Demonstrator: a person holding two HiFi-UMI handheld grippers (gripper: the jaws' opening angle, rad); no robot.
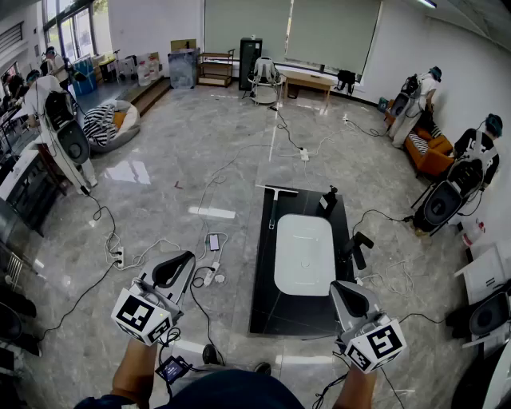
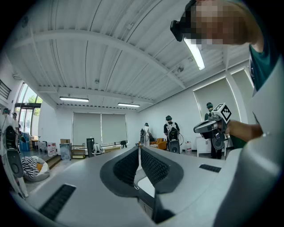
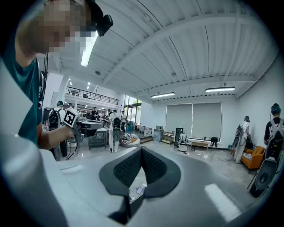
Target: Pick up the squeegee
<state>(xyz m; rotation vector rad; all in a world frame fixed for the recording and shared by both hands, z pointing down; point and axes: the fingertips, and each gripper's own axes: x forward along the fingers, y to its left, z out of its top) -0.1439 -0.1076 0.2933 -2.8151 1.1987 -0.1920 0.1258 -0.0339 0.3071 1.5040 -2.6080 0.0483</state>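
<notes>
White squeegee (image 1: 275, 204), white basin (image 1: 303, 254), black slab (image 1: 267, 299), black-and-white striped beanbag (image 1: 101, 125), orange armchair (image 1: 431, 156).

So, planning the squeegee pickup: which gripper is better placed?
Probably the left gripper. The squeegee lies at the far left corner of the black slab; the right gripper must cross the white basin. Both jaws are shut.

Room interior. A glossy grey marbled floor (image 1: 200, 144) ran to white walls (image 1: 152, 24). Pale roller blinds (image 1: 331, 32) covered the far wall, and windows (image 1: 76, 28) stood at the left. A wooden table (image 1: 307, 80) and a low shelf (image 1: 215, 68) were set along the far wall, an orange armchair (image 1: 431, 153) at the right, a striped beanbag (image 1: 104, 124) at the left. Cables (image 1: 112, 240) trailed over the floor. Strip lights (image 3: 163, 95) lit a ribbed white ceiling (image 3: 199, 53).
</notes>
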